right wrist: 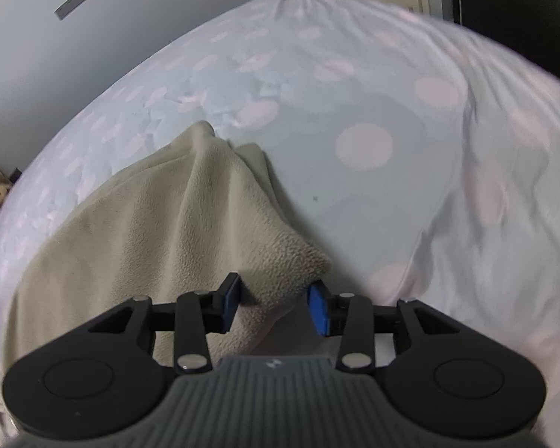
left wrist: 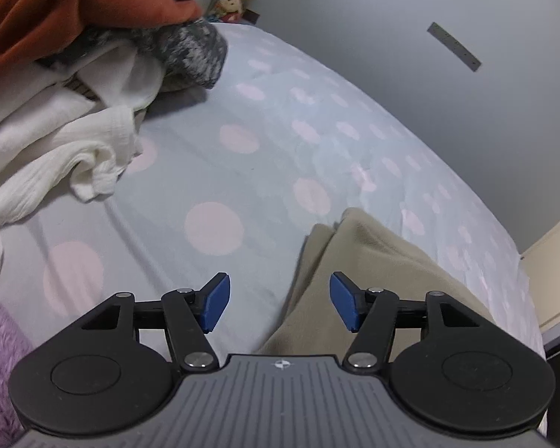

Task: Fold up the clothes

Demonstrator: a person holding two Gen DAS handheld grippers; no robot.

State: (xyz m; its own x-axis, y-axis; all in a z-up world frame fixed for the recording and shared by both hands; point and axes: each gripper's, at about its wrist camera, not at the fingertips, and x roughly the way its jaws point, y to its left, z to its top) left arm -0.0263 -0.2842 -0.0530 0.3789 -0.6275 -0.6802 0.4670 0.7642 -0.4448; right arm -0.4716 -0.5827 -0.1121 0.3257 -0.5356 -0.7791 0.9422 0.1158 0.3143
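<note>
Two grippers hang over a bed (left wrist: 280, 130) with a pale blue, pink-dotted sheet. The left gripper (left wrist: 279, 302) is spread wide and holds nothing, just beside the edge of a beige fleece garment (left wrist: 373, 261). The right gripper (right wrist: 273, 308) is also spread, a fold of that fleece lying between its blue pads (right wrist: 319, 311); a heap of white (left wrist: 56, 130), grey and rust clothes sits at the bed's far left.
</note>
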